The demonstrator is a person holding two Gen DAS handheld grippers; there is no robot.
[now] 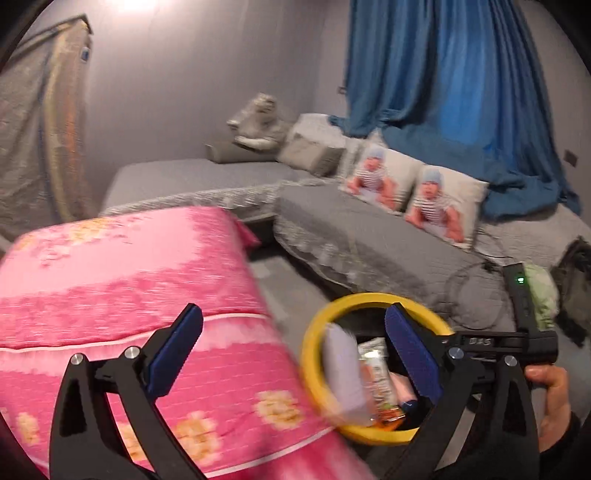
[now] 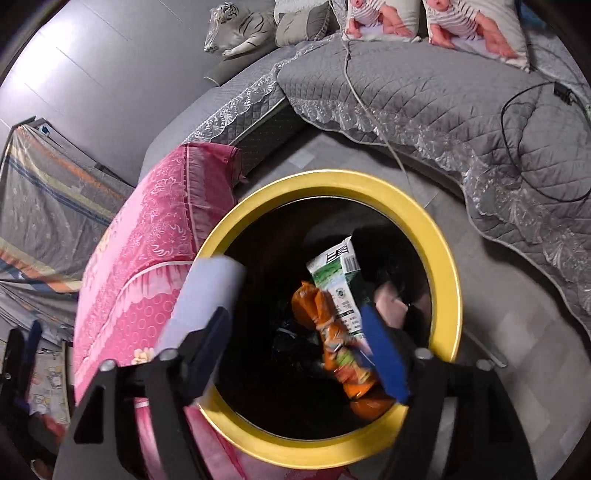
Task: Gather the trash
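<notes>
A round bin with a yellow rim (image 1: pixel 314 354) (image 2: pixel 332 181) stands on the floor beside a pink quilt. Inside its dark hollow are a green-and-white carton (image 2: pixel 338 280) (image 1: pixel 375 369) and an orange wrapper (image 2: pixel 332 332), which looks blurred beside the right finger. A pale, blurred piece of paper (image 2: pixel 207 295) (image 1: pixel 341 373) hangs over the bin's left rim. My right gripper (image 2: pixel 293 315) points down into the bin, open, its pads pressing on nothing. My left gripper (image 1: pixel 293 317) is open and empty, just left of the bin.
The pink quilt (image 1: pixel 129 295) lies left of the bin. Behind it is a grey sofa (image 2: pixel 424 92) with baby-print cushions (image 1: pixel 439 203), a plush tiger (image 2: pixel 236 33), loose cables (image 2: pixel 517 147) and a blue curtain (image 1: pixel 443 92). A hand (image 1: pixel 550 398) holds the right gripper.
</notes>
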